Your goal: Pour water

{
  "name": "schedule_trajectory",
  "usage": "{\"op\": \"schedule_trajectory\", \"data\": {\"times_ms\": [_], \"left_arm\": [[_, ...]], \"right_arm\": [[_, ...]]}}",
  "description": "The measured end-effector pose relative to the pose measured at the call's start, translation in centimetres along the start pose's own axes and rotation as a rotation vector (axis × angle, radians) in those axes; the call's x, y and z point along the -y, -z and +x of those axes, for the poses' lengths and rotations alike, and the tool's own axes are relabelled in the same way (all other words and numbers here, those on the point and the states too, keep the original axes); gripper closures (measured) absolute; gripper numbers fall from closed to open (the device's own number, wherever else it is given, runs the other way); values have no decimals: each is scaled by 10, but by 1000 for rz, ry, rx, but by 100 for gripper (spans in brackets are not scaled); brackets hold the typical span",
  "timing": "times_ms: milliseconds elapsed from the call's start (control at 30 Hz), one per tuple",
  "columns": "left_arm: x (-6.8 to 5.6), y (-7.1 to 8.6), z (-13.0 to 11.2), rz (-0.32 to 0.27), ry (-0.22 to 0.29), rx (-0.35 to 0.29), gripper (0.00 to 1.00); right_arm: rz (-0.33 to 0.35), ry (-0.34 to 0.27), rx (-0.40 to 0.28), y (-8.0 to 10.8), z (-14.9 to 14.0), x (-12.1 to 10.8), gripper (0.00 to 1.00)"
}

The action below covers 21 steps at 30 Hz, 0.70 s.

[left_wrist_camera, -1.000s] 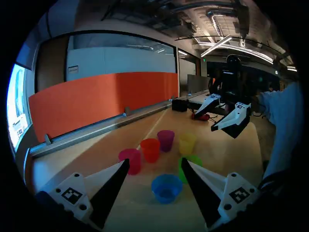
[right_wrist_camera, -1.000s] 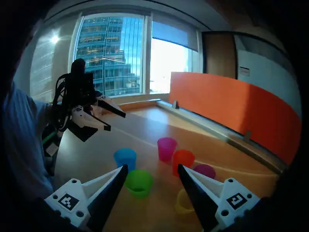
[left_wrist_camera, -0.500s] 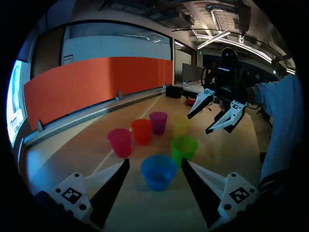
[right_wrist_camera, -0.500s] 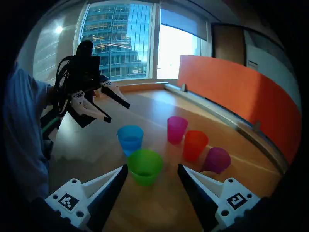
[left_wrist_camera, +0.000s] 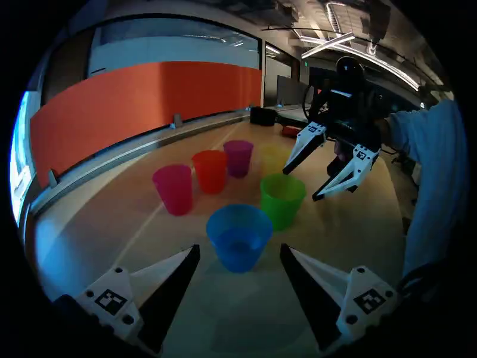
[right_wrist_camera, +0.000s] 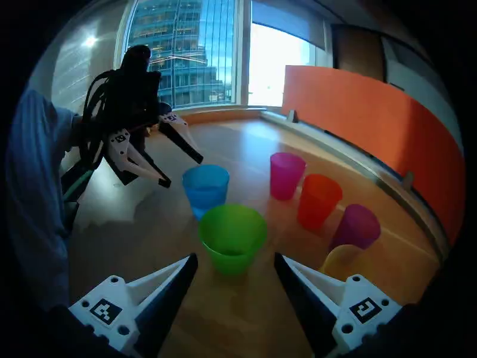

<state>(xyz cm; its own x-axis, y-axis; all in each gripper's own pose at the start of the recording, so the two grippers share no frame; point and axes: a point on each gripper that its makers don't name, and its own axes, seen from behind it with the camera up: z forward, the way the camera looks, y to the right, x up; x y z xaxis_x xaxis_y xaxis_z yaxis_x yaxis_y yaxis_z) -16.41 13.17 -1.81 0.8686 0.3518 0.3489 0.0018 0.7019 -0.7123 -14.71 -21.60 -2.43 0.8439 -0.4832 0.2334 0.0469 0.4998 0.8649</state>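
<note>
Six plastic cups stand upright in a loose cluster on a smooth, glossy wooden tabletop (left_wrist_camera: 364,232). Each is a translucent tapered tumbler, round-rimmed and wider at the mouth than at the base. The blue cup (left_wrist_camera: 239,237) is nearest the left gripper (left_wrist_camera: 238,247), just ahead of its fingertips and in line with the gap between them. The green cup (right_wrist_camera: 232,237) sits the same way before the right gripper (right_wrist_camera: 234,256). Blue and green stand just beside each other without touching.

Beyond them run the pink cup (left_wrist_camera: 173,188), the orange cup (left_wrist_camera: 210,170), the purple cup (left_wrist_camera: 238,157) and the yellow cup (left_wrist_camera: 273,160), close together in an arc. In the right gripper view the yellow one is partly hidden behind that gripper's finger. Whether any cup holds water cannot be told.

Both grippers have white, wedge-shaped fingers with black inner faces and square printed markers. The jaws of each are spread wide and hold nothing. A light blue sleeve (left_wrist_camera: 435,179) shows behind the right gripper.

An orange partition (left_wrist_camera: 119,101) with a metal rail at its foot lines the tabletop's far side beyond the cups. Tall windows (right_wrist_camera: 179,53) stand past one end. Bare tabletop lies open on the grippers' side of the cluster.
</note>
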Motion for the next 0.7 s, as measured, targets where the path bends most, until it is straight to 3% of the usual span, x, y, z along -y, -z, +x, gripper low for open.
{"op": "schedule_trajectory", "data": {"times_ms": [700], "left_arm": [[-2,-32,-6,-52,-35,50,0]], "right_arm": [[26,11,11,-32,-1,-2,0]]}}
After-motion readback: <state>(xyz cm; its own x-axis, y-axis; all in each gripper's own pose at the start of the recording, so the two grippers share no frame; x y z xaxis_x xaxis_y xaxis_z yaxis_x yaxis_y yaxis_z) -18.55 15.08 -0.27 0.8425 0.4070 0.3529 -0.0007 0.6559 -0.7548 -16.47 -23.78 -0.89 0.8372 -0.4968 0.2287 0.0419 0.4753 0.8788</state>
